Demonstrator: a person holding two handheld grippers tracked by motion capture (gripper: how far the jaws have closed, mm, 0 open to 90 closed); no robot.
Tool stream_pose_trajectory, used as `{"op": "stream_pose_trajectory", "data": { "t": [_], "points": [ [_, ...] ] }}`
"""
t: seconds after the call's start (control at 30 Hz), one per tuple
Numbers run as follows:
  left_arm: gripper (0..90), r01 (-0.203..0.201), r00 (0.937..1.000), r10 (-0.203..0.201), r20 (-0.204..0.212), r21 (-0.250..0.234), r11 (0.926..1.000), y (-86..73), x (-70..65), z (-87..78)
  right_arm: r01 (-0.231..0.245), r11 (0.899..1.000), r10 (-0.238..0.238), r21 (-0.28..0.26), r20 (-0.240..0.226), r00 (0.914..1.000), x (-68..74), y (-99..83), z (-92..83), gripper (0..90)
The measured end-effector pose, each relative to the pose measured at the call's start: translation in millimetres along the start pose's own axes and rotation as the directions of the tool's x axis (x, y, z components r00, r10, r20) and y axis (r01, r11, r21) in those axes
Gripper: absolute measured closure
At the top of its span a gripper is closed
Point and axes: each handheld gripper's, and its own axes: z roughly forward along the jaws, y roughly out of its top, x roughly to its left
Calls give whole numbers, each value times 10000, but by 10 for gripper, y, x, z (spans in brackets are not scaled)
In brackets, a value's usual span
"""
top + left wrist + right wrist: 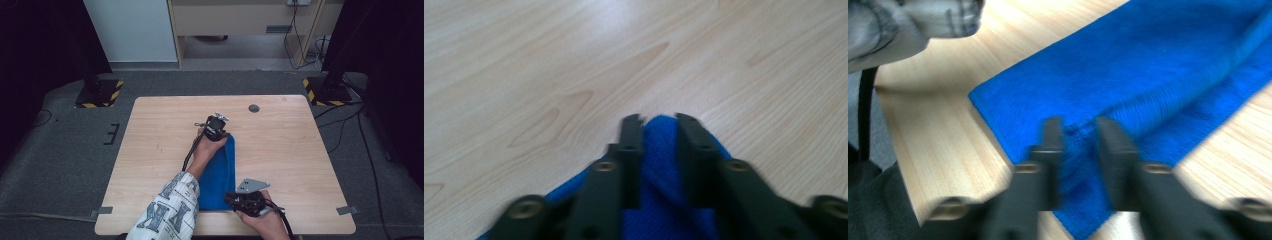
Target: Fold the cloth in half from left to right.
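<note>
Left gripper (pixel 218 131), arm stretched forward, and right gripper (pixel 235 199) near the table edge both stand narrowly parted over the cloth (pixel 220 175), their tips blurred.

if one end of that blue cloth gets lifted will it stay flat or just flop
Probably flop: the blue cloth lies folded in soft creases and bunches between the left tool's jaws. It looks light, and its terry-like nap would likely drag rather than slide on the wooden table.
</note>
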Motion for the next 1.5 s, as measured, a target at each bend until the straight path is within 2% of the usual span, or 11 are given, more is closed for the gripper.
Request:
{"op": "stream_pose_trajectory", "data": {
  "t": [0.07,0.2,0.4,0.5,0.6,0.77,0.9,1.03,1.27,1.33,1.5],
  "points": [
    [473,-105,9999,105,-46,-142,9998,10,-3,-30,-128,9998,124,134,339,9994,-40,-6,-11,364],
    [344,-114,9999,118,63,-513,9986,29,22,-143,-227,9997,225,32,594,9980,-140,-18,-20,224],
    [212,-319,9995,321,15,-713,9969,-4,62,-367,-217,9998,219,-41,711,9972,-250,31,66,138],
    [174,-187,9997,197,110,-860,9961,-30,81,-491,-29,10000,26,40,835,9965,-312,59,99,104],
    [119,-64,9998,82,184,-955,9954,-37,75,-588,-148,9998,159,-128,850,9963,-396,98,92,86],
    [80,-273,9993,292,224,-799,9964,-95,47,-701,93,9990,-49,-427,1019,9948,-491,162,86,71],
    [75,-410,9988,425,263,-521,9978,-209,38,-723,307,9994,-288,-173,997,9946,-548,120,117,60],
    [75,-256,9984,295,478,-797,9965,-310,81,-783,288,9996,-281,-46,1066,9939,-609,111,127,61],
    [98,-377,9992,367,-128,-877,9954,-407,211,-870,-169,9990,224,-405,1383,9901,-708,226,109,132],
    [102,-360,9993,353,-87,-1006,9943,-435,244,-893,-294,9980,372,-557,1444,9888,-720,283,114,142],
    [101,-137,9989,88,-459,-1069,9942,-530,336,-917,-181,9995,220,-253,1626,9864,-806,460,196,164]
  ]
}}
